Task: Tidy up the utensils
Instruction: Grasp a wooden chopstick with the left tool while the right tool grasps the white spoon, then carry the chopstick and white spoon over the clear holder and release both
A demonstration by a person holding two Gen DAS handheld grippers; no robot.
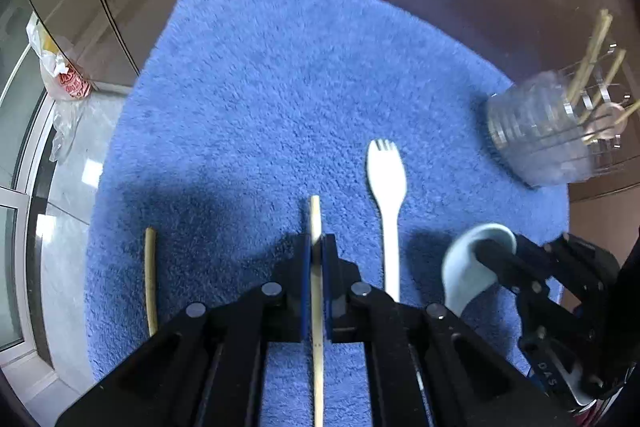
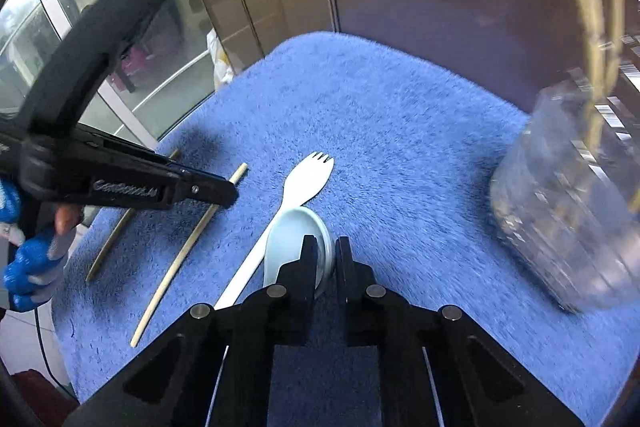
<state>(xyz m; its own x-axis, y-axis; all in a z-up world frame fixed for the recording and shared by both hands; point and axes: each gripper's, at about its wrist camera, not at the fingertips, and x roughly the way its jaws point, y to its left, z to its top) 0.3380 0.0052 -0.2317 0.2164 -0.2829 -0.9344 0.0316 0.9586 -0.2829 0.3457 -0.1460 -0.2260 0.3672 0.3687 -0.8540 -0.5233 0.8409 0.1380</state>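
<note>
The left claw (image 1: 317,247) was pinching a wooden chopstick (image 1: 317,307) near its tip, over the blue fluffy mat (image 1: 280,87). A second chopstick (image 1: 150,279) lay just to its left, a white spork (image 1: 387,195) to its right. The right claw (image 2: 325,259) gripped the rim of a pale blue spoon (image 2: 292,239). A clear holder (image 2: 568,203) with chopsticks stood at the mat's right edge.

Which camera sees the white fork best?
The left wrist view: the white fork lies whole on the blue mat, prongs clear. The right wrist view hides part of its handle behind the spoon.
</note>
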